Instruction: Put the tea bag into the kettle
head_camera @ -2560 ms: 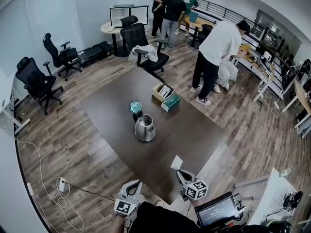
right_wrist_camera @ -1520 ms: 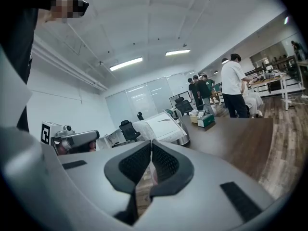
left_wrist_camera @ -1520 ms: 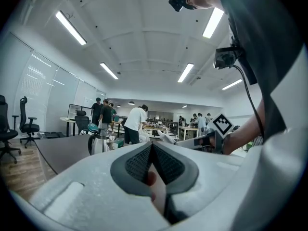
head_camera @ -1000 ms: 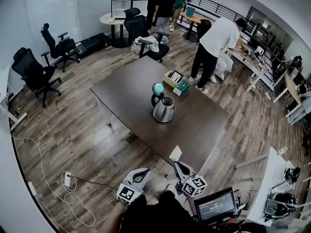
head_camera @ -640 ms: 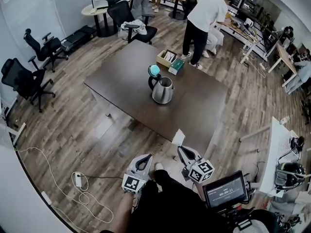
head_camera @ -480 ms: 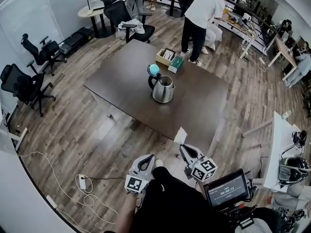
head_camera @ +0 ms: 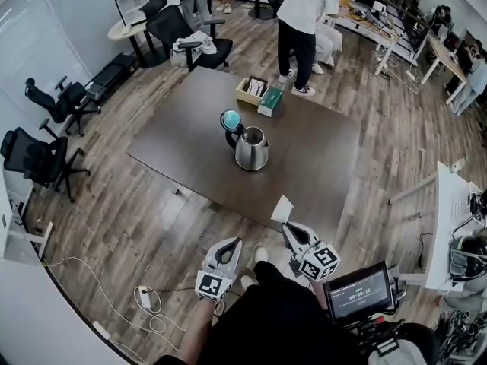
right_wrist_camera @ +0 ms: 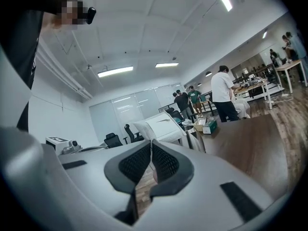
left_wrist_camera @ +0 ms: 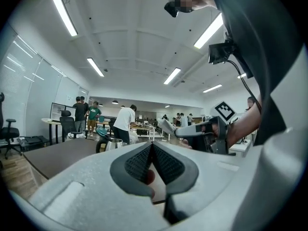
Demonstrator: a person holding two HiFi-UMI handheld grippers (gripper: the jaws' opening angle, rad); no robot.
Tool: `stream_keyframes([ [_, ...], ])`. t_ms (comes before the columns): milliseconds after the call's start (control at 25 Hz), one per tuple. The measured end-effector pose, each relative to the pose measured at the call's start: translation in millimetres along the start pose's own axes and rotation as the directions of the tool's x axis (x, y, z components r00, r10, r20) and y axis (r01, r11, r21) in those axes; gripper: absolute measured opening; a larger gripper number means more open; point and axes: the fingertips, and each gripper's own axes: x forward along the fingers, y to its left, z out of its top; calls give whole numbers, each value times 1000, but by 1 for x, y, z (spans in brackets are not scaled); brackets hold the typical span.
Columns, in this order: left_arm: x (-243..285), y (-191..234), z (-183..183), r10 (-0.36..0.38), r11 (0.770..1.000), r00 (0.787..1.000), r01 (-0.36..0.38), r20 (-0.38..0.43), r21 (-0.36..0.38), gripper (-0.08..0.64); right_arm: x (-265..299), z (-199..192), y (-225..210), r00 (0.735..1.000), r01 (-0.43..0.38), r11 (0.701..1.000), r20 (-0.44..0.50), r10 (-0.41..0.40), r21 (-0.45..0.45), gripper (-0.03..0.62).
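A steel kettle (head_camera: 250,150) stands mid-table on the dark brown table (head_camera: 319,154), its teal lid (head_camera: 230,119) flipped open. My right gripper (head_camera: 288,230) hovers off the table's near edge, shut on a white tea bag (head_camera: 282,208) that sticks up from its jaws. The right gripper view shows that tea bag (right_wrist_camera: 162,125) pinched between the shut pads (right_wrist_camera: 136,161). My left gripper (head_camera: 230,244) hangs beside it, over the floor, shut with nothing held. In the left gripper view, the kettle (left_wrist_camera: 112,144) is small and far off beyond the left gripper (left_wrist_camera: 152,146).
A cardboard box (head_camera: 250,90) and a green box (head_camera: 269,101) lie at the table's far edge. A person in a white shirt (head_camera: 300,10) stands just beyond. Office chairs (head_camera: 183,33) and a round table (head_camera: 129,27) stand at the back left; a cable (head_camera: 114,299) runs over the floor.
The head view has shifted, so the table and kettle sit differently in frame. Both grippers keep their place near my body, the right one holding the tea bag throughout.
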Motion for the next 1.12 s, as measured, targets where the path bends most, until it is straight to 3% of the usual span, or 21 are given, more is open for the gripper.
stream_keyframes([
  [320,74,38,24,-35,999,999,36,-7,32,0,39,16,-54,999,31,999,22,-31,17,17],
  [680,97,98,16,-76,997,997,76,-14,13,0,92,25,-64,996,87,996,18,-87,-2,17],
  [920,91,149,21,-204,979,979,204,-17,0,0,130,32,-41,977,206,979,47,-206,4,17],
  [1120,78,195,24,-333,942,943,333,-12,36,0,170,30,-6,954,290,957,73,-290,9,18],
])
